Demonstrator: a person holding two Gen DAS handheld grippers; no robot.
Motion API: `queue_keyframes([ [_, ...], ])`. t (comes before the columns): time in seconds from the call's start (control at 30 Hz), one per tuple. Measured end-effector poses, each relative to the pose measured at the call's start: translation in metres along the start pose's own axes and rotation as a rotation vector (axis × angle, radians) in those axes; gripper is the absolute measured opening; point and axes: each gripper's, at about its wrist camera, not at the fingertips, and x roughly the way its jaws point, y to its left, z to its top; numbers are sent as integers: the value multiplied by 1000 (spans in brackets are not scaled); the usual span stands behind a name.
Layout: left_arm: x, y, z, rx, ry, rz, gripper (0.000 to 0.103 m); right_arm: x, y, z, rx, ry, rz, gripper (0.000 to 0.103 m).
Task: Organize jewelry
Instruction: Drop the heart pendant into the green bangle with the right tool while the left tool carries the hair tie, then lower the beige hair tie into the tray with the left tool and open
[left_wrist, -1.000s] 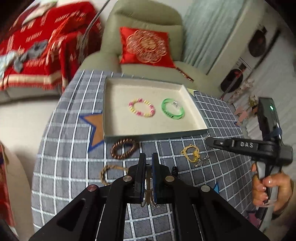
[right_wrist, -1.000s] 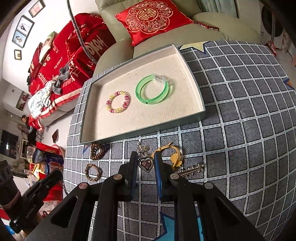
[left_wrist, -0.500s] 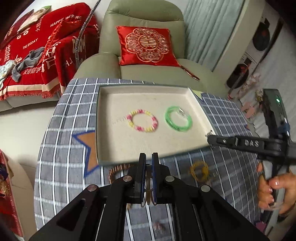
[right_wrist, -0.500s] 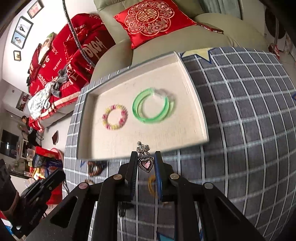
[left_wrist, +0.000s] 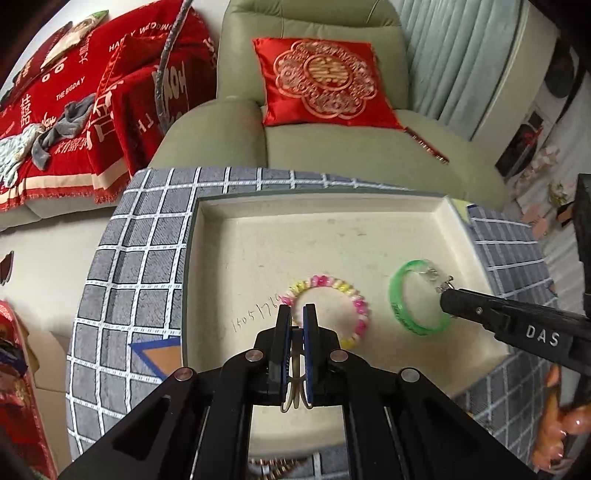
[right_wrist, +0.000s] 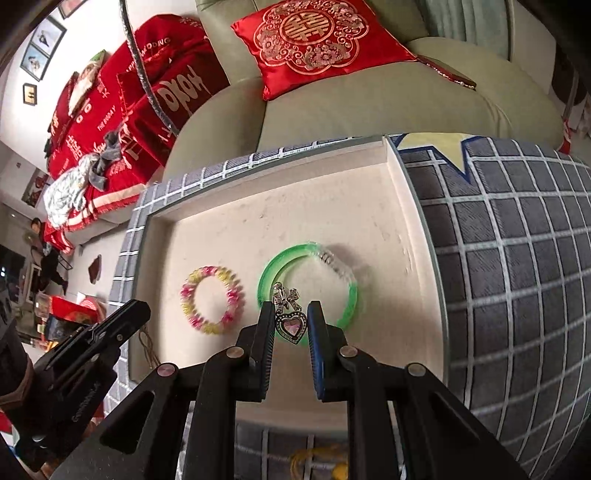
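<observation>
A shallow cream tray (left_wrist: 317, 218) (right_wrist: 399, 184) sits on the grey checked tablecloth. In it lie a pink-and-yellow bead bracelet (left_wrist: 354, 299) (right_wrist: 192, 295) and a green bangle (left_wrist: 397, 306) (right_wrist: 352, 295). My left gripper (left_wrist: 296, 314) is shut on a thin tan cord bracelet (left_wrist: 293, 384) and hangs over the tray beside the bead bracelet. My right gripper (right_wrist: 290, 314) is shut on a silver heart pendant (right_wrist: 291, 326) with a bow charm, held over the green bangle; it also shows in the left wrist view (left_wrist: 447, 295).
A brown bead bracelet (left_wrist: 273, 466) lies on the cloth in front of the tray. A yellow cord piece (right_wrist: 321, 463) lies near the front too. A green sofa with a red cushion (left_wrist: 321, 88) stands behind the table.
Both grippers have moved forward from above the cloth to above the tray, each carrying its piece. The right gripper now hangs over the green bangle.
</observation>
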Motion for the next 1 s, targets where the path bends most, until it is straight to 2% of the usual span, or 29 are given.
queue_keyframes([
  [0.3,28,-4,-2,12,75,51,21,21,-10,-5,18,45,-51,20],
  [0.37,32,-4,-4,10,87,64,21,19,-10,-5,17,44,-50,26],
  [0.43,32,-5,-5,15,81,80,21,16,-10,-6,20,40,-29,47],
  [0.5,32,-6,-4,25,86,89,21,7,-10,-6,23,17,-8,54],
  [0.6,32,-9,-4,42,84,111,21,-7,-10,-7,39,-4,24,55],
  [0.73,30,-9,-6,59,78,130,21,-27,-9,-16,54,-32,48,63],
  [1.0,25,-9,-7,55,59,112,21,-51,-17,-38,108,-45,61,63],
])
